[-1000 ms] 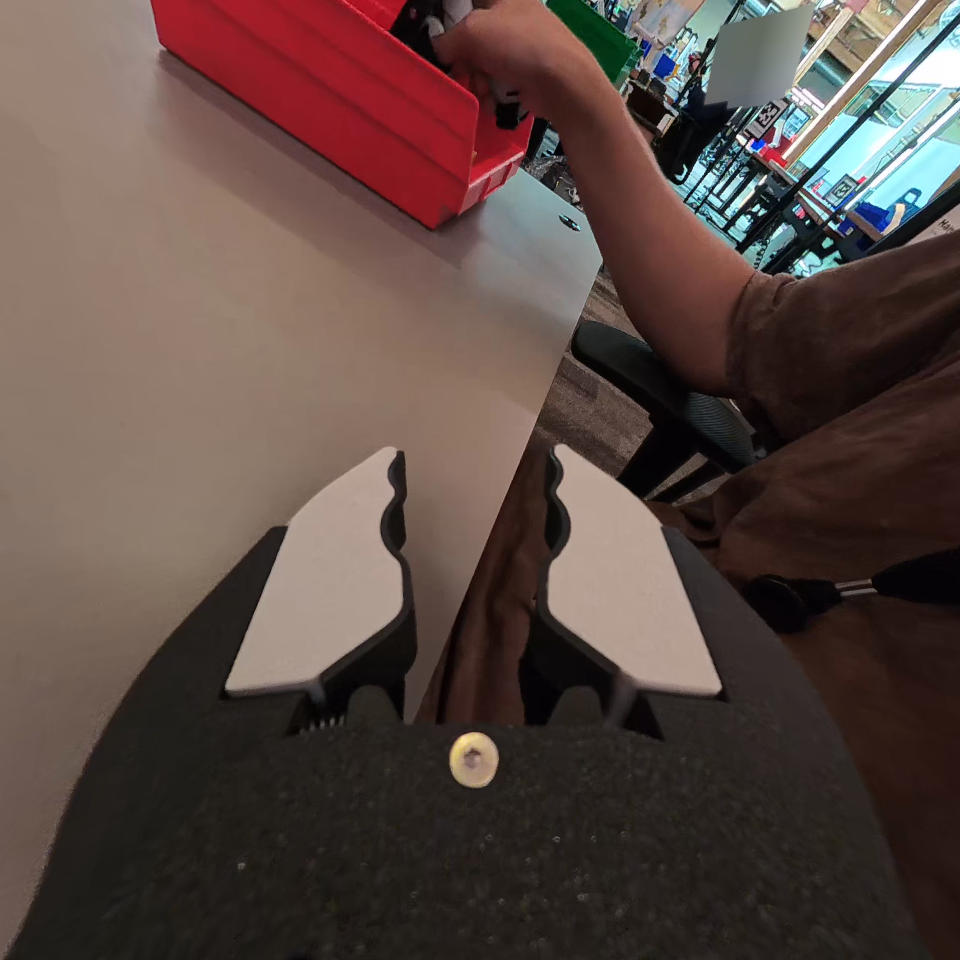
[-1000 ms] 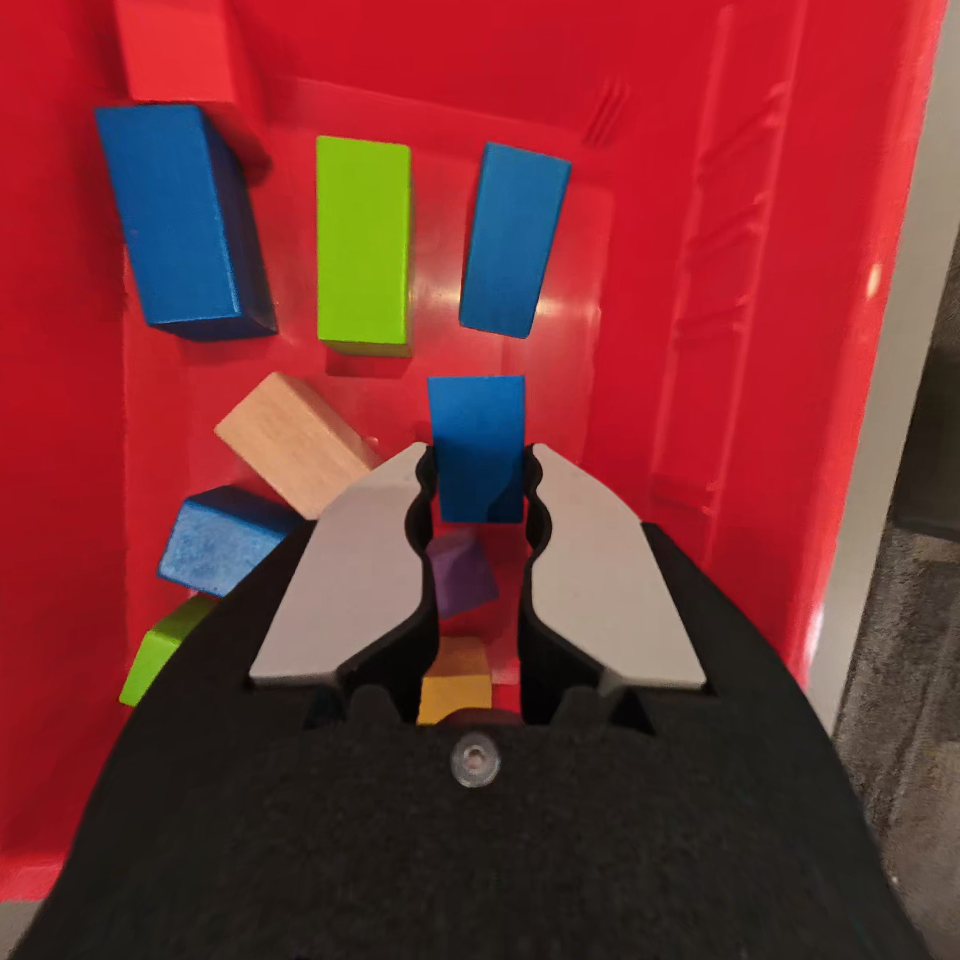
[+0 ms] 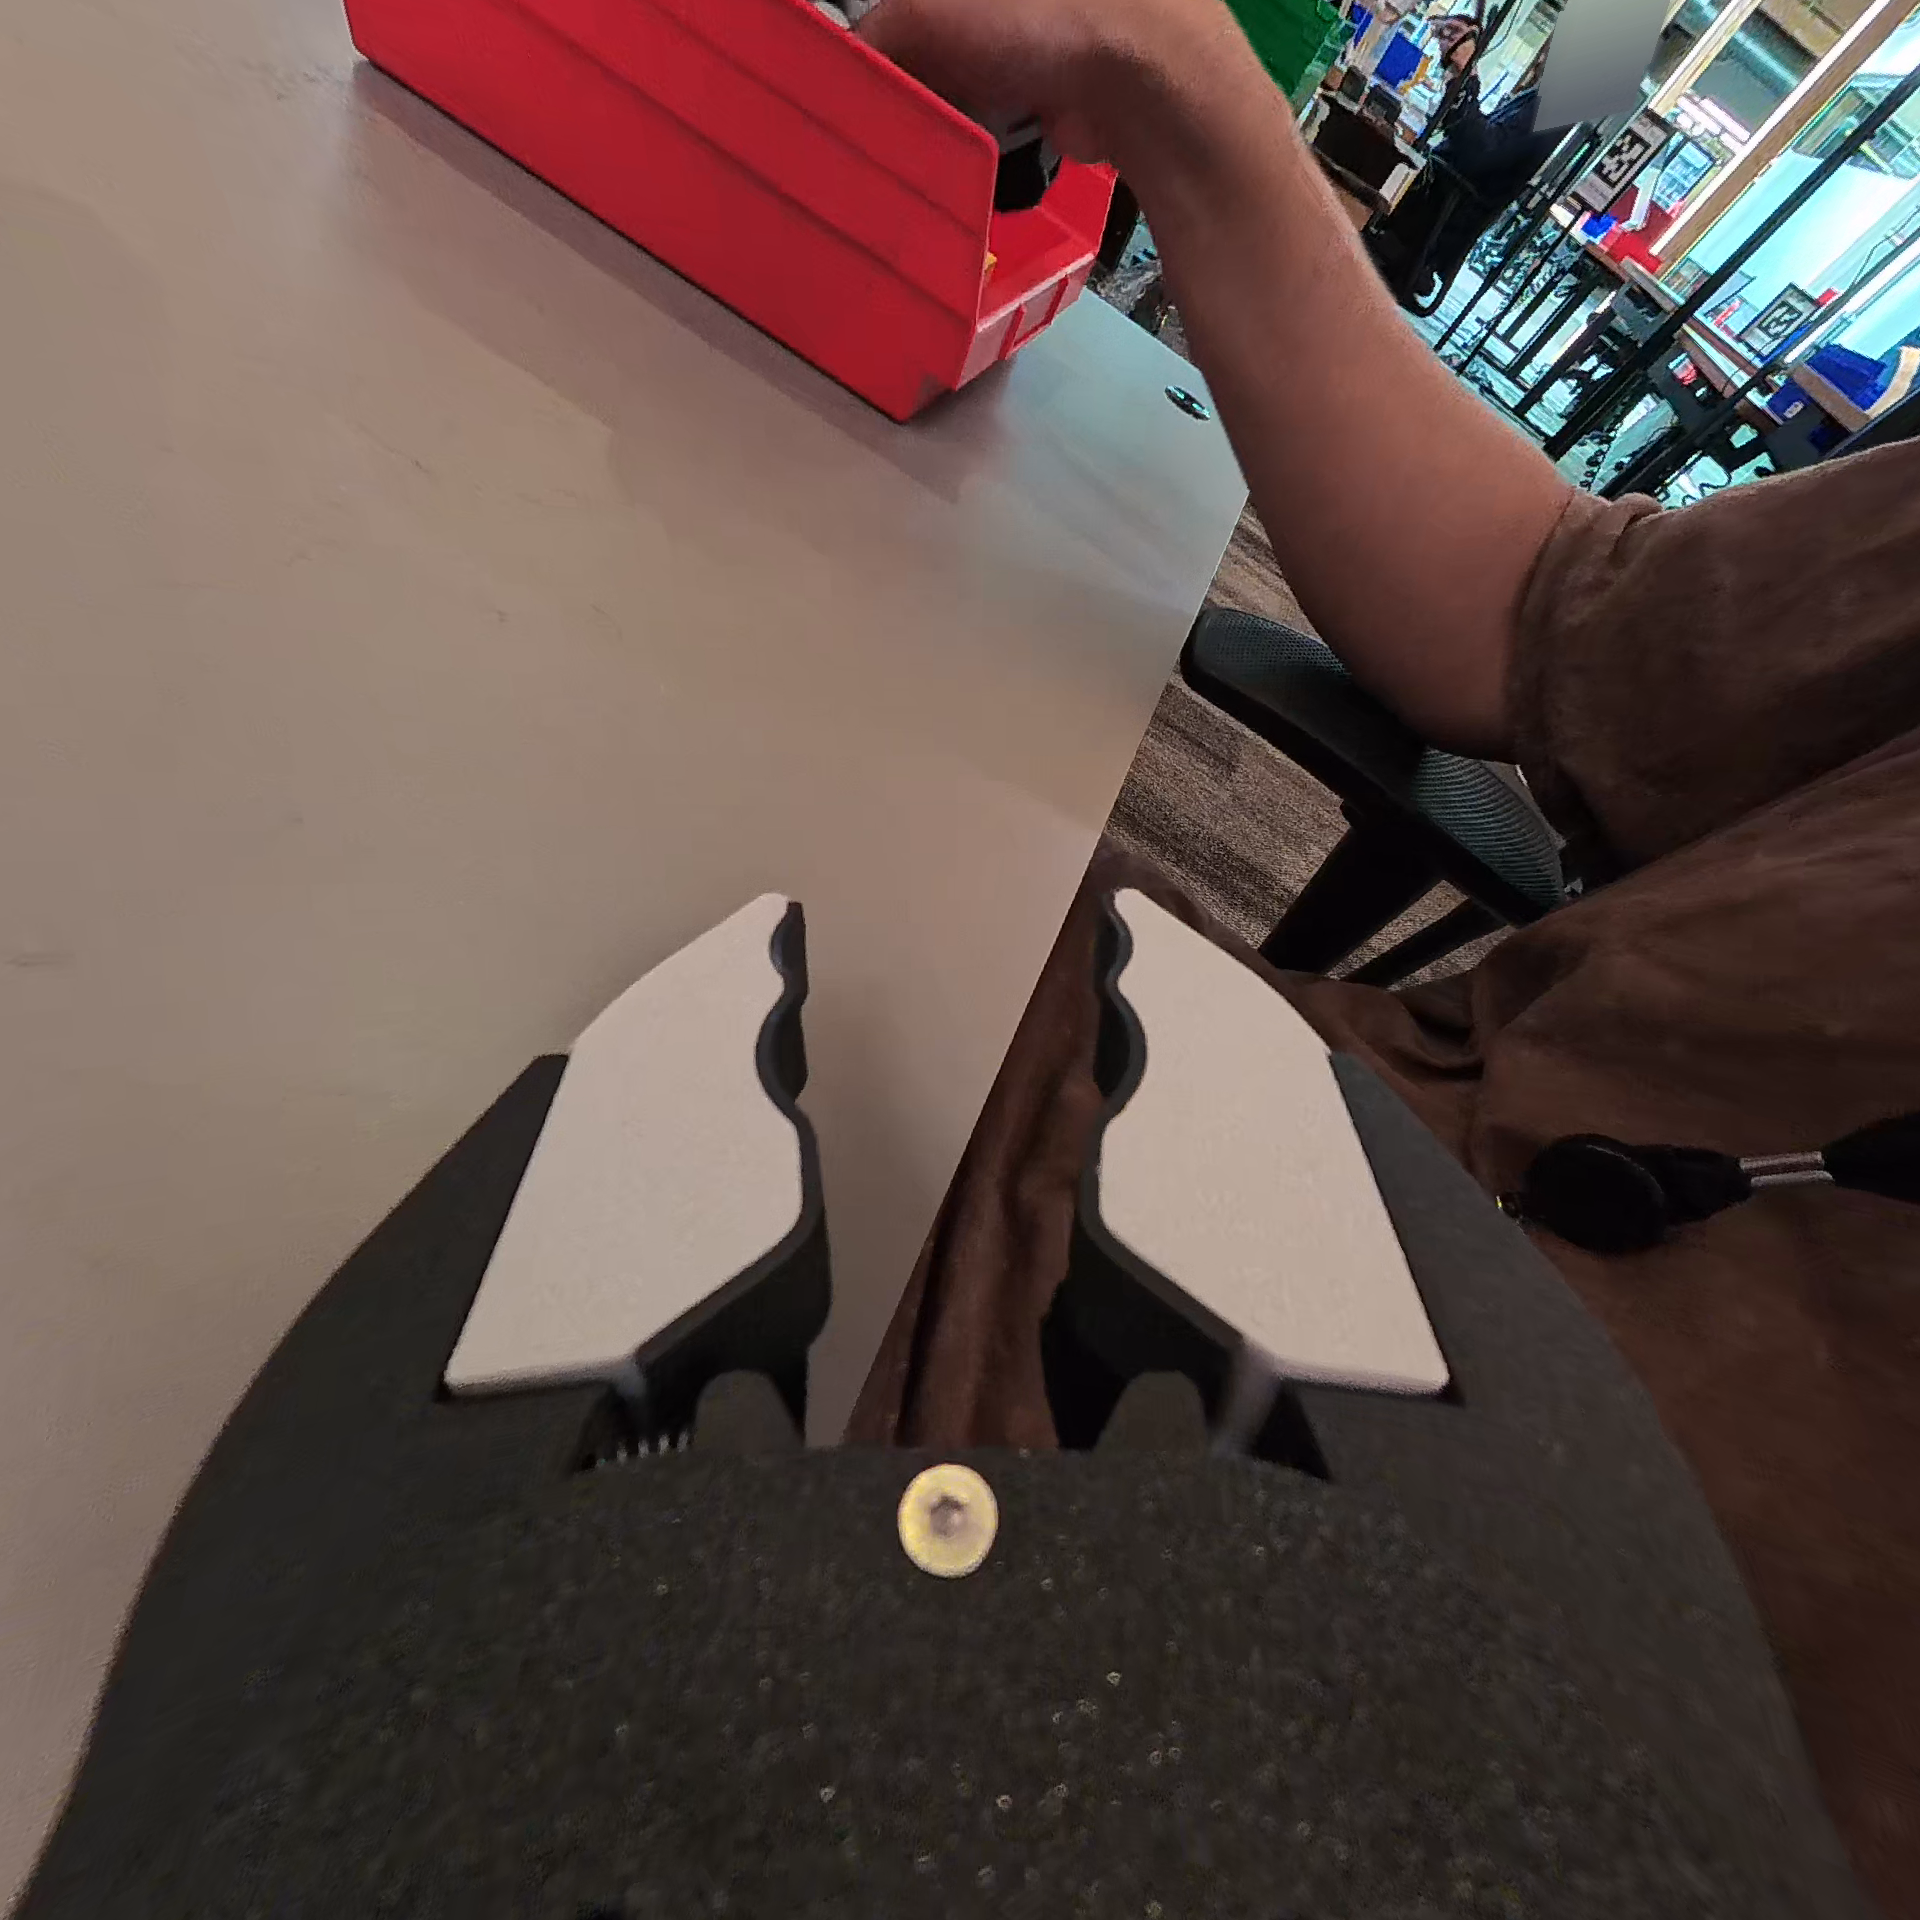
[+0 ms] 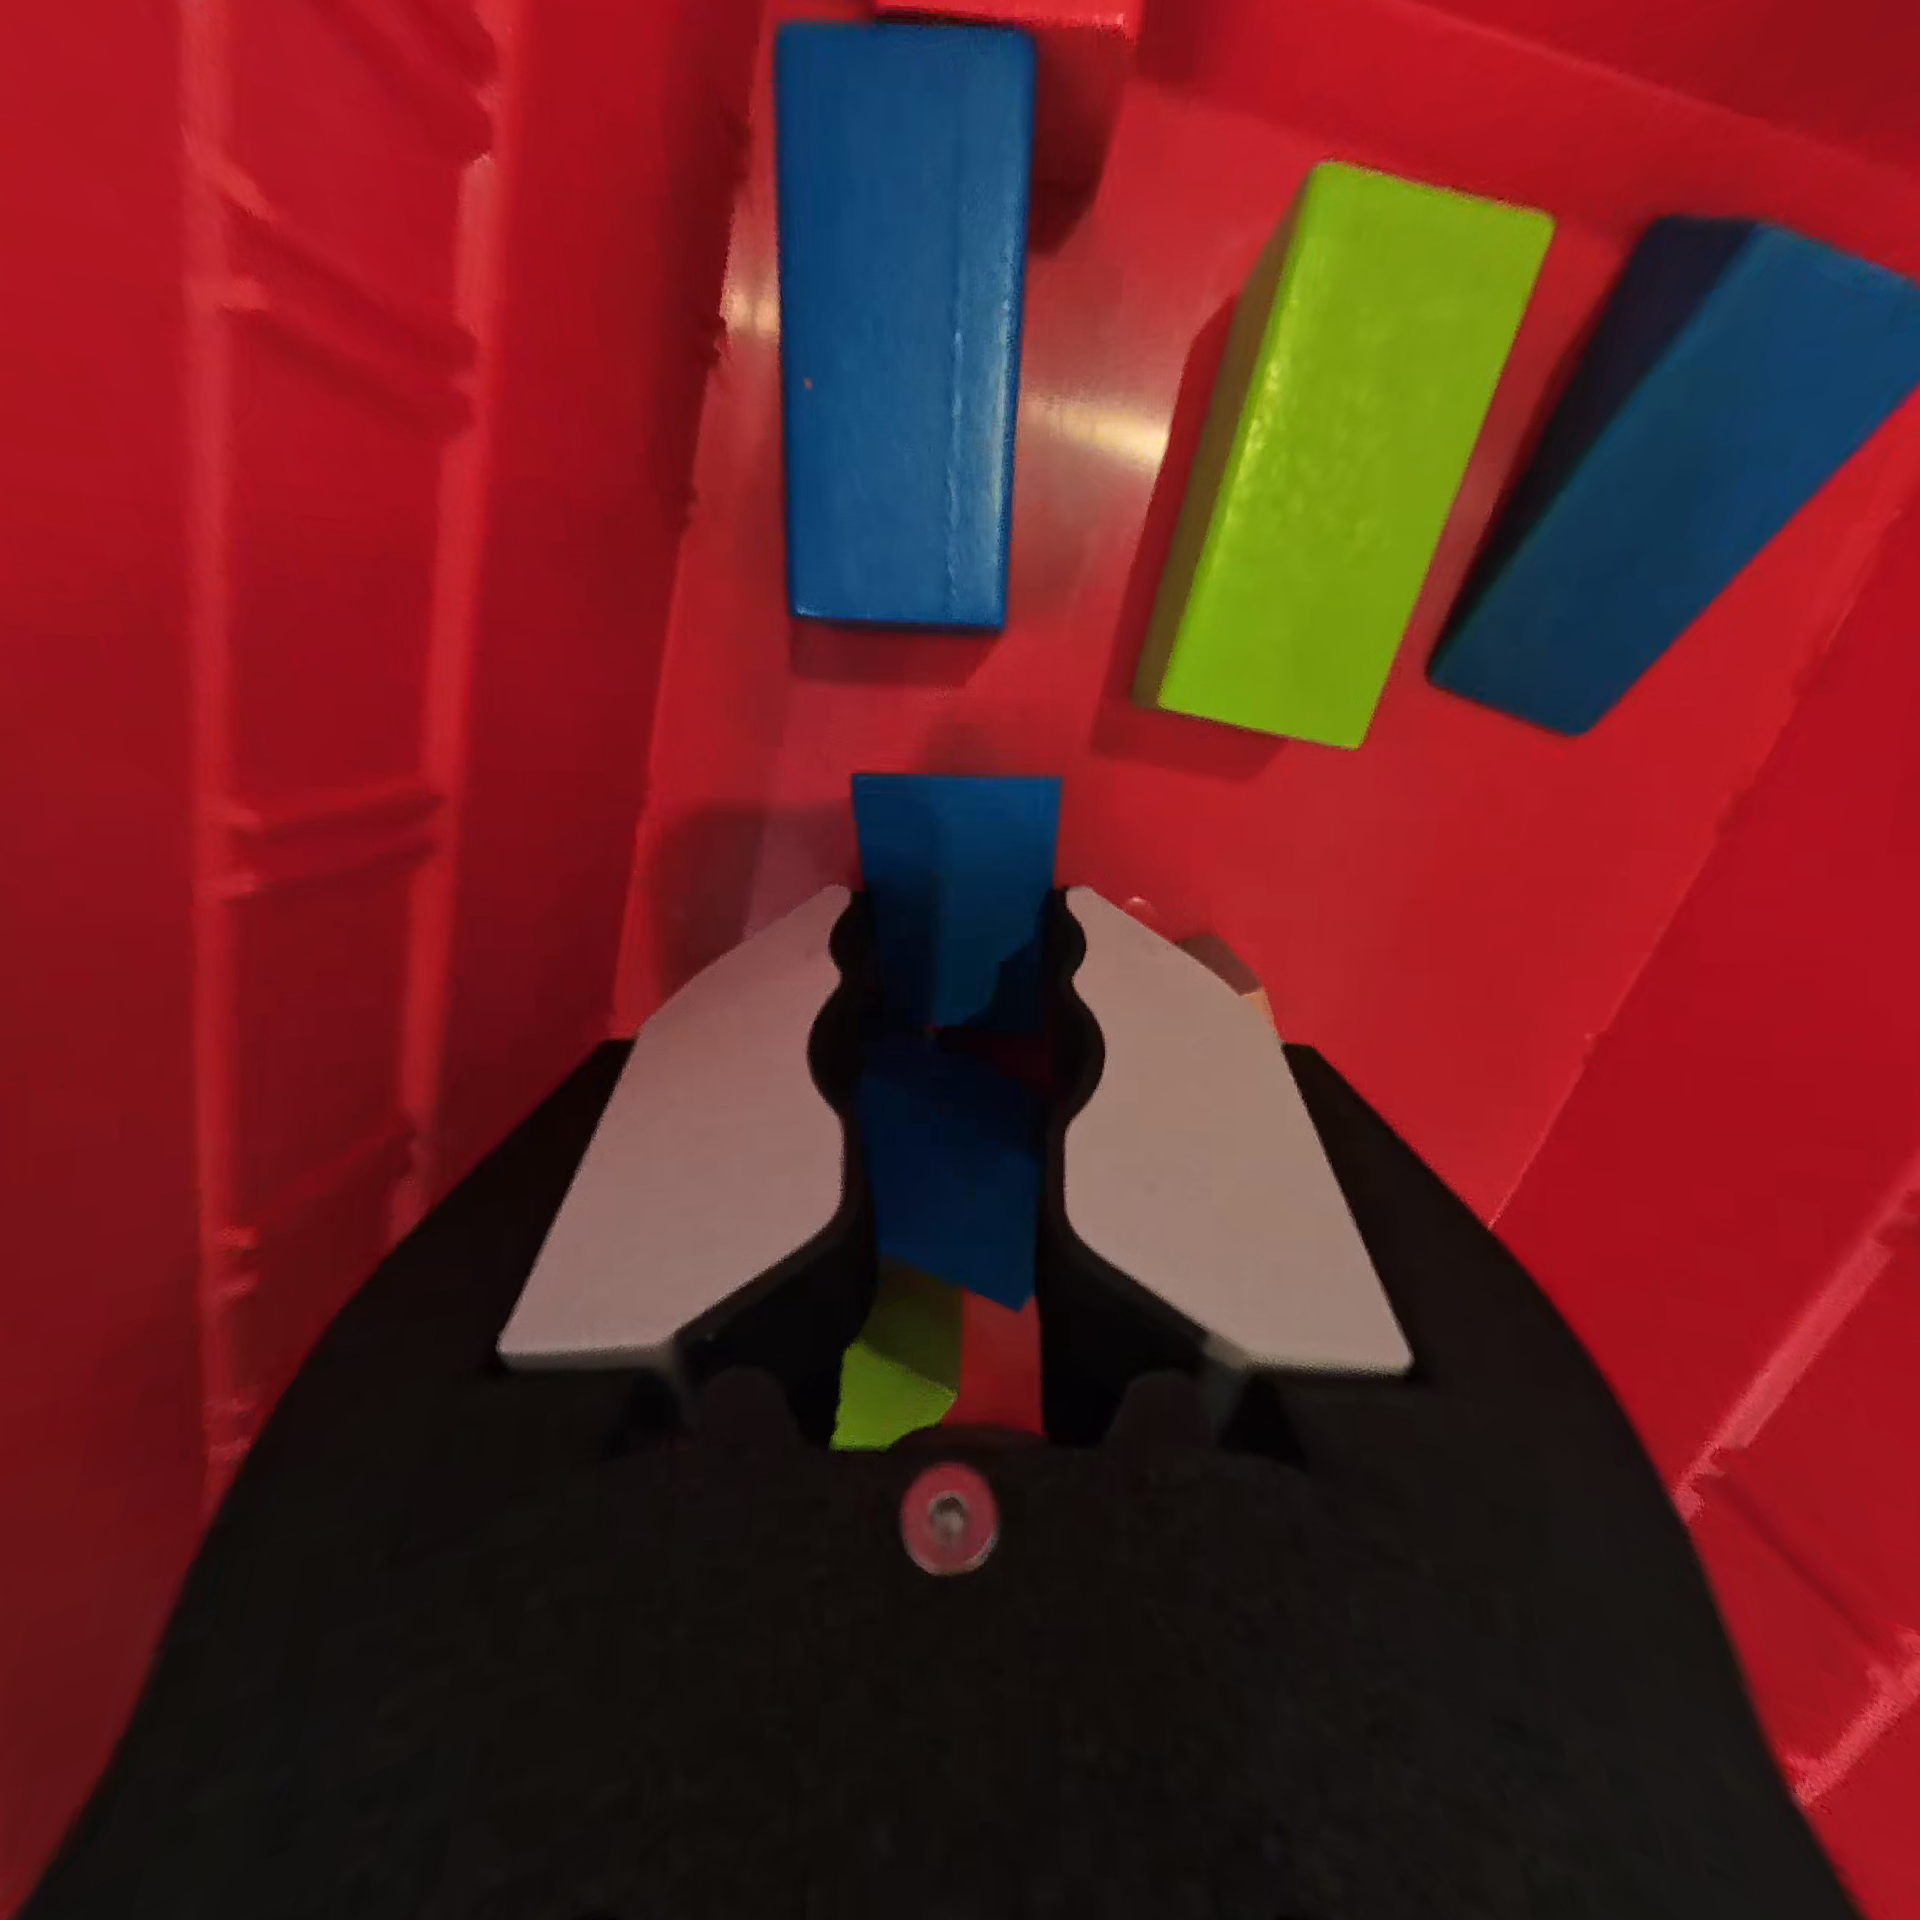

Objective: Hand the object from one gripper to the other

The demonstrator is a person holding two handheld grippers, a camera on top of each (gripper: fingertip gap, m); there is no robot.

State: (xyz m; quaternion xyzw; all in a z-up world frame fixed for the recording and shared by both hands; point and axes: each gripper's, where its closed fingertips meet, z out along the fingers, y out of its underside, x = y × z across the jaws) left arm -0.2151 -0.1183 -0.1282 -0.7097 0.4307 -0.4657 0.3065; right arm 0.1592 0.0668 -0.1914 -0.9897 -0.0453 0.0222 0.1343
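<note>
Blue block (image 4: 956, 894) sits pinched at the fingertips of the right claw (image 4: 958, 935), inside the red bin (image 4: 343, 727). Shallow tip grip: block may twist or drop on lift-out. Left claw (image 3: 951, 997), spread and empty, waits over the near bench (image 3: 416, 675) edge, well apart.

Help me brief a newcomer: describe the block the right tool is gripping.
Look inside the red bin. The blue block is pinched between the right tool. Unlike the long blue block and green block lying flat beyond, it is off the floor.
</note>
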